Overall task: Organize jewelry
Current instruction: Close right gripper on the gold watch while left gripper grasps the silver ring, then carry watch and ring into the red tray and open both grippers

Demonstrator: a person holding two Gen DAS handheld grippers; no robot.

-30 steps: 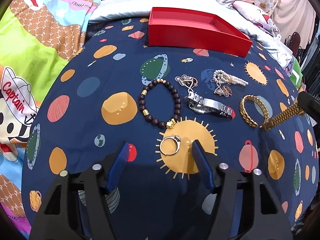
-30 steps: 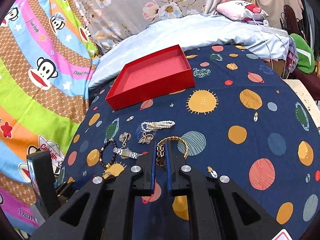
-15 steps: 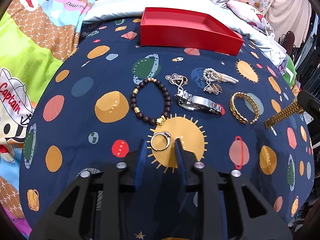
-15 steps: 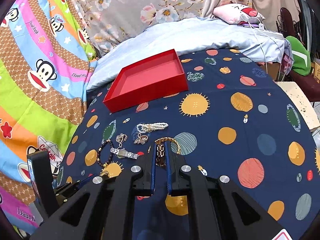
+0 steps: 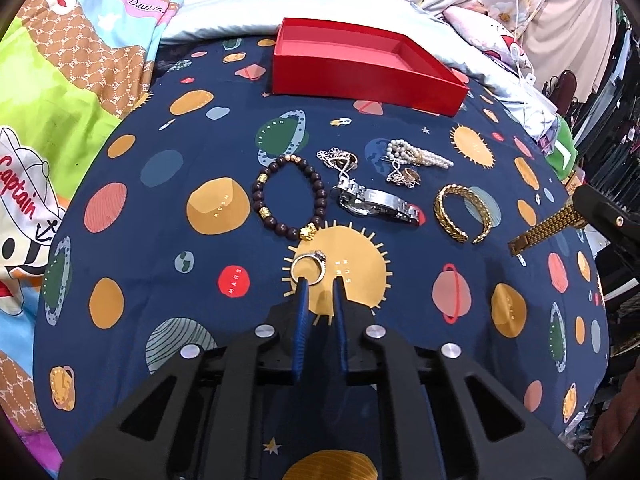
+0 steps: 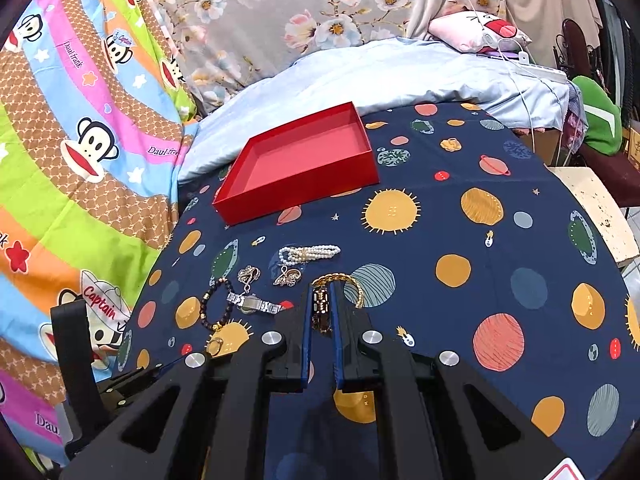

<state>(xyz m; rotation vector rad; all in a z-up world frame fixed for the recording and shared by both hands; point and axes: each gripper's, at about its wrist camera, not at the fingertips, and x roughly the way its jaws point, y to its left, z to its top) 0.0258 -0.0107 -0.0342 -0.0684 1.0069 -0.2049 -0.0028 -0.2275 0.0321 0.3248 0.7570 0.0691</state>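
An empty red tray (image 5: 400,80) stands at the far side of the navy planet-print cloth, also in the right wrist view (image 6: 280,204). Before it lie a dark bead bracelet (image 5: 289,196), a silver watch (image 5: 376,202), a pearl clip (image 5: 420,156), silver charms (image 5: 338,158) and a gold cuff (image 5: 464,212). My left gripper (image 5: 320,280) is nearly shut around a silver ring (image 5: 308,266) on the cloth. My right gripper (image 6: 322,290) is shut on a gold watch (image 6: 321,308), held above the cloth; its band shows in the left wrist view (image 5: 544,230).
A colourful monkey-print blanket (image 6: 80,160) lies left of the cloth. A light blue pillow (image 6: 380,76) and floral fabric sit behind the tray. A green object (image 6: 596,116) and a white board (image 6: 596,208) are at the right edge.
My left gripper has closed from wide open to nearly shut around the silver ring. My right gripper has lifted the gold watch a little higher, away from the cloth.
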